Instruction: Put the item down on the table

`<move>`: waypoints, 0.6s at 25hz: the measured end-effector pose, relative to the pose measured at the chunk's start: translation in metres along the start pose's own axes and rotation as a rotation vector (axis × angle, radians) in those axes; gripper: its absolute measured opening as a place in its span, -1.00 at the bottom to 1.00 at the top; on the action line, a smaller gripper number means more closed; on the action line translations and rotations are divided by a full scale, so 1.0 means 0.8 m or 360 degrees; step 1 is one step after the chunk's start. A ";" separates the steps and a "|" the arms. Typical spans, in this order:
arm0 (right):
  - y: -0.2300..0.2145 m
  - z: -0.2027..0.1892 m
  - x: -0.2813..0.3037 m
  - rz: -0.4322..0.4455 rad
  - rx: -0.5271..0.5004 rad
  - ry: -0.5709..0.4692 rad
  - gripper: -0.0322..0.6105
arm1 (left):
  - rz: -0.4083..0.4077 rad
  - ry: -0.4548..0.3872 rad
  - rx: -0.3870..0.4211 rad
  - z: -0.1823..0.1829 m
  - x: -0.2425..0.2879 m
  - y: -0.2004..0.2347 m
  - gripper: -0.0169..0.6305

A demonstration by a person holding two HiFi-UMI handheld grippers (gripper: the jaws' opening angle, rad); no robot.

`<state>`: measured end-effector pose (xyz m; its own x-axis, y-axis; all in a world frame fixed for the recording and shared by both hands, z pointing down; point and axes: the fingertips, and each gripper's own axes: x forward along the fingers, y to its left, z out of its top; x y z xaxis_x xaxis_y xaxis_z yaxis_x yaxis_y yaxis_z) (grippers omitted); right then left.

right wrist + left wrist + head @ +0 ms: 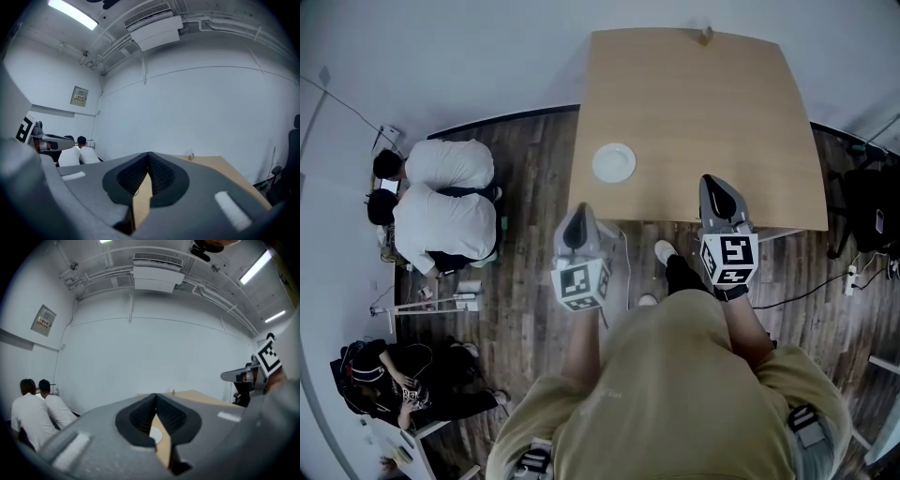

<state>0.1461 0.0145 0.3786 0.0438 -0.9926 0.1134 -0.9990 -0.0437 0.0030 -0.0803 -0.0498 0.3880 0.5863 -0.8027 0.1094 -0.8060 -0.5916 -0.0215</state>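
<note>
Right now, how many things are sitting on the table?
2. A white plate lies on the table's near left part; a small object stands at its far edge. The right gripper covers some near edge.

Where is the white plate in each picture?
Head view: the white plate sits on the wooden table, near its left edge.
Left gripper view: low middle, peeking through the slit in the left tool.
Right gripper view: cannot make it out.
Shared landmark: the wooden table.
</note>
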 end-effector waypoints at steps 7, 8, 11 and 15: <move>0.007 -0.015 -0.002 -0.0016 -0.0007 0.0014 -0.89 | -0.0002 0.0022 -0.0027 -0.015 -0.006 0.011 -0.94; 0.006 -0.018 -0.002 -0.0019 -0.0009 0.0021 -0.89 | -0.0003 0.0022 -0.0029 -0.015 -0.006 0.010 -0.94; 0.005 -0.019 -0.001 -0.0021 -0.0024 0.0033 -0.89 | -0.0013 0.0023 -0.0035 -0.015 -0.002 0.008 -0.94; 0.006 -0.017 0.008 -0.0018 -0.0039 0.0037 -0.89 | -0.0022 0.0030 -0.0045 -0.017 0.008 0.013 -0.94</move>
<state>0.1416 0.0091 0.3926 0.0552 -0.9891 0.1362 -0.9983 -0.0518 0.0285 -0.0861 -0.0604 0.4020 0.5960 -0.7927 0.1282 -0.7998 -0.6002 0.0079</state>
